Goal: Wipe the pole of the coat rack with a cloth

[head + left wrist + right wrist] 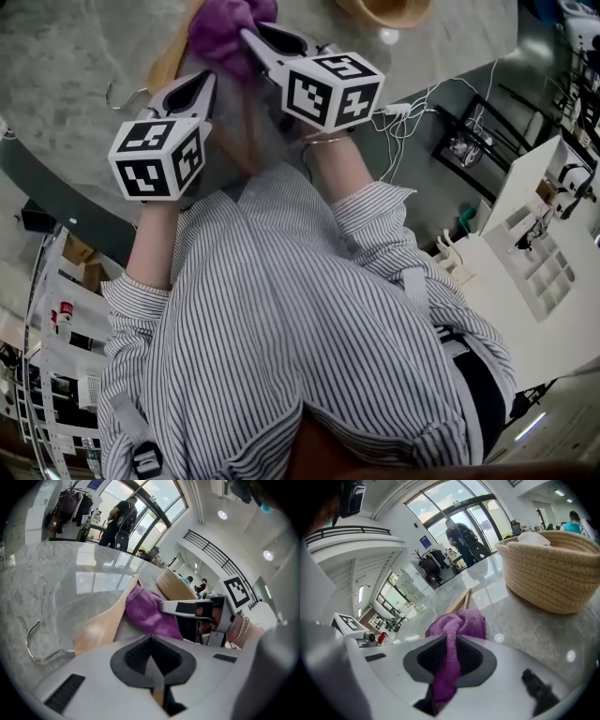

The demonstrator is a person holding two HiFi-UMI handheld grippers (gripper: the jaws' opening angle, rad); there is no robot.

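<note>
A wooden hanger (169,61) with a metal hook (122,94) lies on the marble table (66,56). My left gripper (202,89) is shut, and a thin strip of the hanger's wood shows between its pads (159,693). The hanger's broad arm (101,625) and hook (35,644) stretch out ahead of it. My right gripper (248,36) is shut on a purple cloth (225,23), which bunches over the hanger's far arm. The cloth (457,625) hangs down between the right pads (471,656). From the left gripper view, the cloth (150,613) lies against the wood.
A woven basket (553,569) stands on the table to the right of the cloth, its rim (384,9) at the top edge. White cables (412,112) trail off the table's right side. White shelving (534,244) stands at the right. A person (119,522) stands far behind.
</note>
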